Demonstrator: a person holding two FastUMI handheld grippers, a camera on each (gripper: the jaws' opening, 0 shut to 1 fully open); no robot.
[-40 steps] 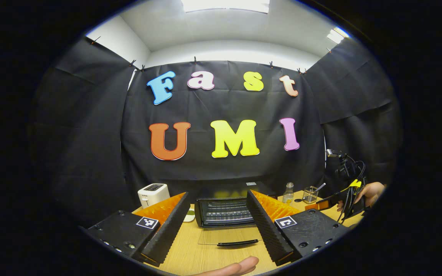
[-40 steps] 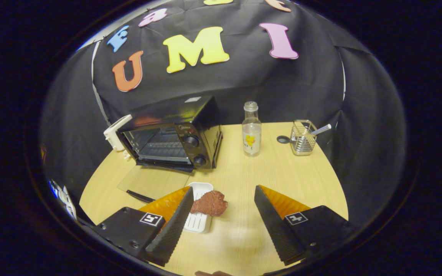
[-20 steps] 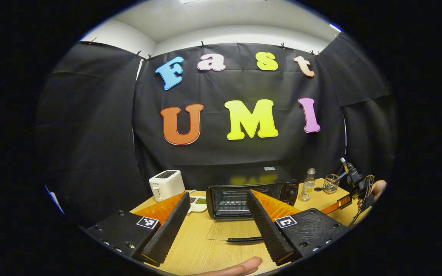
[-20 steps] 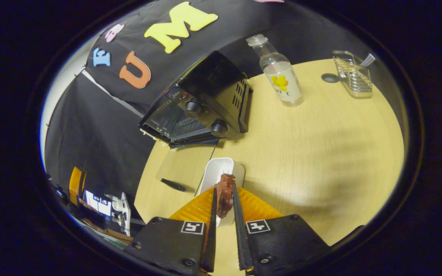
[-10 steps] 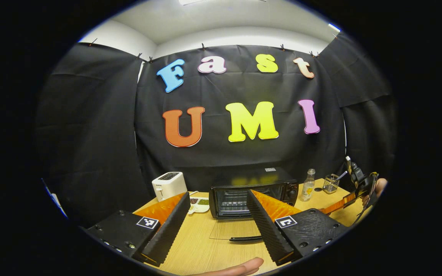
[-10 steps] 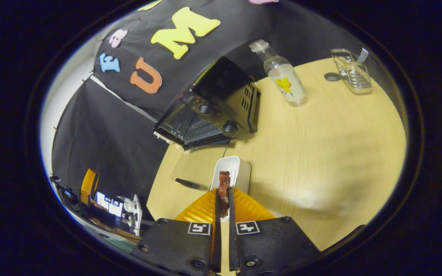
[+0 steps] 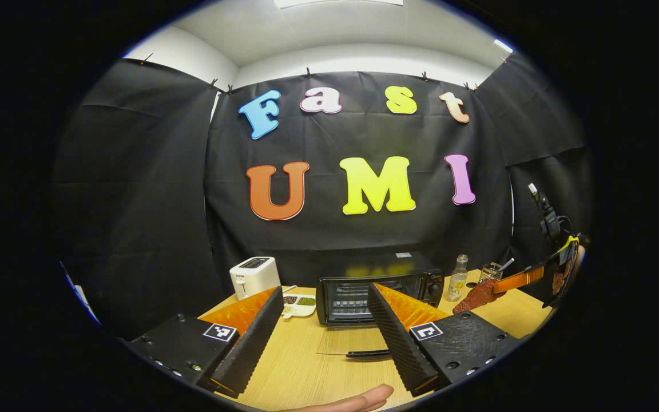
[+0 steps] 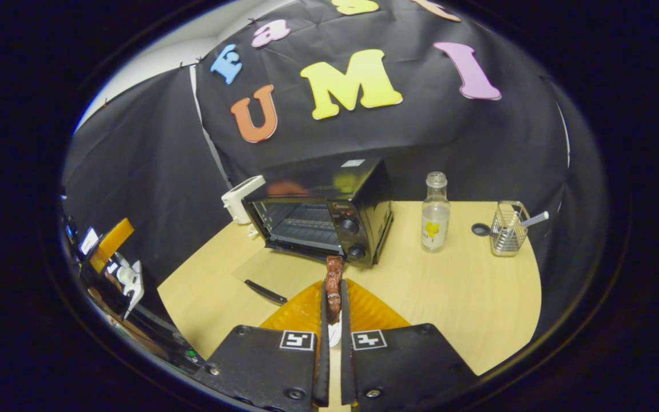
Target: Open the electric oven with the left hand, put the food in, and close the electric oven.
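Right hand-held gripper (image 8: 333,303) pinches the meat (image 8: 334,280) before the open oven (image 8: 318,212); left hand-held gripper (image 7: 324,326) gapes empty.

Bright overhead light, sharp, edges bowed

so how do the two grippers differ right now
The left gripper is open and empty; the right gripper is shut on the meat. The left gripper hangs back from the oven, low over the table; the right gripper holds the meat above it. Both face the oven's lowered door.
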